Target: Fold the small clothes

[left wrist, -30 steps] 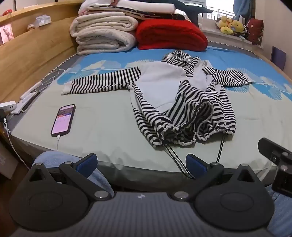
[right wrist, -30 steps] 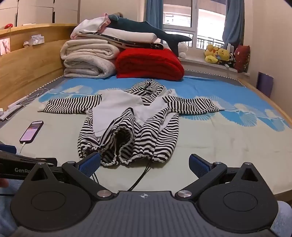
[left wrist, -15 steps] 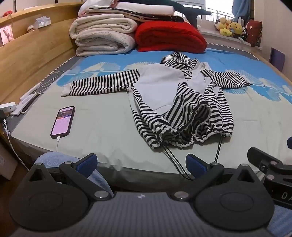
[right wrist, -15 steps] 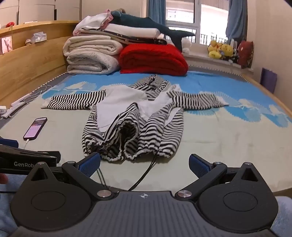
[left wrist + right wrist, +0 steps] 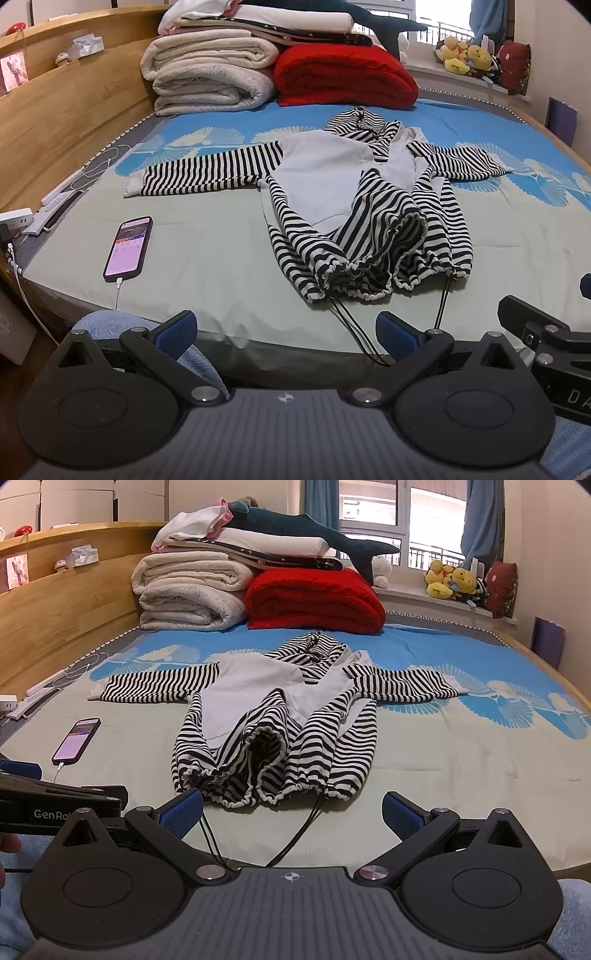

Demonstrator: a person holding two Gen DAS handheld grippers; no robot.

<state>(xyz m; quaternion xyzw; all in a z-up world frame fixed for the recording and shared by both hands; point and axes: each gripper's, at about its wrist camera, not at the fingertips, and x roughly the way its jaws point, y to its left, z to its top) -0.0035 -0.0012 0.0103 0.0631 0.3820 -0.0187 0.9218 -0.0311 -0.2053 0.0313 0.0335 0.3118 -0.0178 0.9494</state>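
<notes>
A black-and-white striped hooded top with a pale grey front (image 5: 332,177) (image 5: 266,698) lies spread on the bed, sleeves out to both sides, hem bunched toward me. Two black drawstrings (image 5: 354,328) (image 5: 295,838) trail from the hem over the bed's near edge. My left gripper (image 5: 286,332) is open and empty, held back from the near edge, left of the hem. My right gripper (image 5: 291,812) is open and empty too, just short of the hem, with the drawstrings running between its fingers. Each gripper shows at the other view's edge.
A phone (image 5: 128,248) (image 5: 77,740) on a white cable lies left of the garment. Folded cream blankets (image 5: 210,77), a red quilt (image 5: 343,77) and a plush shark are stacked at the far end. A wooden headboard (image 5: 55,122) runs along the left. Plush toys sit on the windowsill.
Both views have drifted slightly closer to the bed and the hem. The garment has not moved and both grippers stay open.
</notes>
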